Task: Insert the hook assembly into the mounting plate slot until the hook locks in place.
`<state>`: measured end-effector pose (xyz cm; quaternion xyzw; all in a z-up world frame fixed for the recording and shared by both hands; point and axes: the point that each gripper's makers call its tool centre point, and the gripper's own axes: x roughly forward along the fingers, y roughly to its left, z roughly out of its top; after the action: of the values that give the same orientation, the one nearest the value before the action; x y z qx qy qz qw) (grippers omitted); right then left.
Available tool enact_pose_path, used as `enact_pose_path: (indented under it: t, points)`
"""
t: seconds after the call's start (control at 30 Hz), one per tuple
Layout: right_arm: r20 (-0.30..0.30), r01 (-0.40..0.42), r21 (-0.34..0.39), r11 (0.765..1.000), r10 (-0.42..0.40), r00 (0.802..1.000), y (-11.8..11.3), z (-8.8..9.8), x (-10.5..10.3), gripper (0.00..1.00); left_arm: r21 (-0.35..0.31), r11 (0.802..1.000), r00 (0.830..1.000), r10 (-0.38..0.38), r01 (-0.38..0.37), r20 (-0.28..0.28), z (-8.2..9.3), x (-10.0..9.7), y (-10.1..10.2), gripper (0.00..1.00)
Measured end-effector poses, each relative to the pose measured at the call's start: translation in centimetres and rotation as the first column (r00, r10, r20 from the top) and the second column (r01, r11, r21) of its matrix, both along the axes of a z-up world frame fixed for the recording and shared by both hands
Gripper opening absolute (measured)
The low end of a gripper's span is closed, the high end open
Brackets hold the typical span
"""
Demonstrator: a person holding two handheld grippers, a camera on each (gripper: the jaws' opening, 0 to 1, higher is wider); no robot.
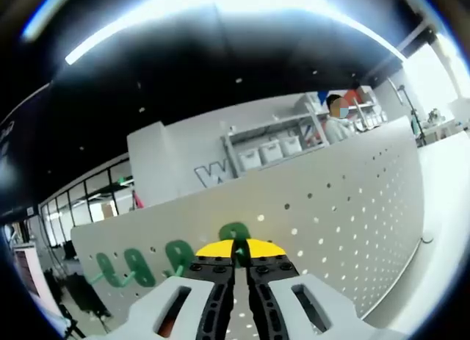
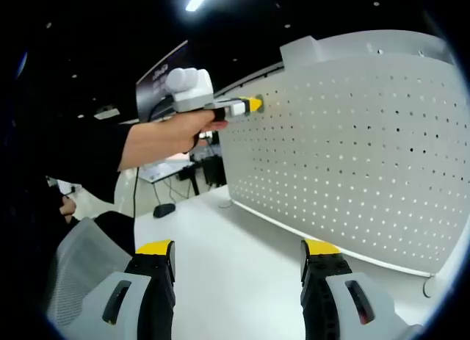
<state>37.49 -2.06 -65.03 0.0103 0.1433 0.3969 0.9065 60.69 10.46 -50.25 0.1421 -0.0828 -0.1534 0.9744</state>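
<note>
White pegboard [image 2: 345, 142], left hand-held gripper [image 2: 253, 104] against it

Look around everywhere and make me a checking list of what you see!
Surface: white table, with the pegboard standing on it.
Job's things: white pegboard, upright; green hooks in a row on it.
Clutter: small dark object far off on the white surface.
Grippers: left gripper jaws shut, tips at the pegboard; right gripper jaws open, holding nothing.
Cables: thin cable by the pegboard's foot.
Surroundings: shelves with white bins; ceiling light strip.
</note>
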Motion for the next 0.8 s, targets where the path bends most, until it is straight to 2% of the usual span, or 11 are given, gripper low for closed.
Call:
enact_pose_path:
  t: [0.13, 0.23, 0.33, 0.43, 0.8]
  points:
    - [-0.001, 0.002, -0.002, 1.000, -0.002, 1.000, -0.1, -0.1, 0.0, 0.70, 0.003, 1.000, 1.000, -0.007, 0.007, 0.007, -0.1, 0.1, 0.1, 0.07]
    - [0.000, 0.003, 0.001, 1.000, -0.003, 1.000, -0.2, 0.0, 0.1, 0.70, -0.013, 1.000, 1.000, -0.007, 0.007, -0.018, -0.7, 0.2, 0.3, 0.08]
    - [-0.001, 0.001, 0.000, 1.000, -0.001, 1.000, -0.1, -0.1, 0.1, 0.70, -0.003, 1.000, 1.000, -0.003, 0.003, -0.021, -0.9, 0.0, 0.5, 0.12]
    - [-0.001, -0.001, -0.001, 1.000, 0.001, 1.000, 0.0, -0.2, 0.0, 0.70, -0.023, 1.000, 1.000, -0.011, 0.011, -0.025, -0.8, -0.2, 0.7, 0.16]
    - [0.009, -0.007, -0.006, 1.000, 0.007, 1.000, 0.4, 0.2, -0.1, 0.70, -0.072, 0.995, 0.997, -0.074, 0.071, -0.030, -0.6, -2.9, 0.3, 0.29]
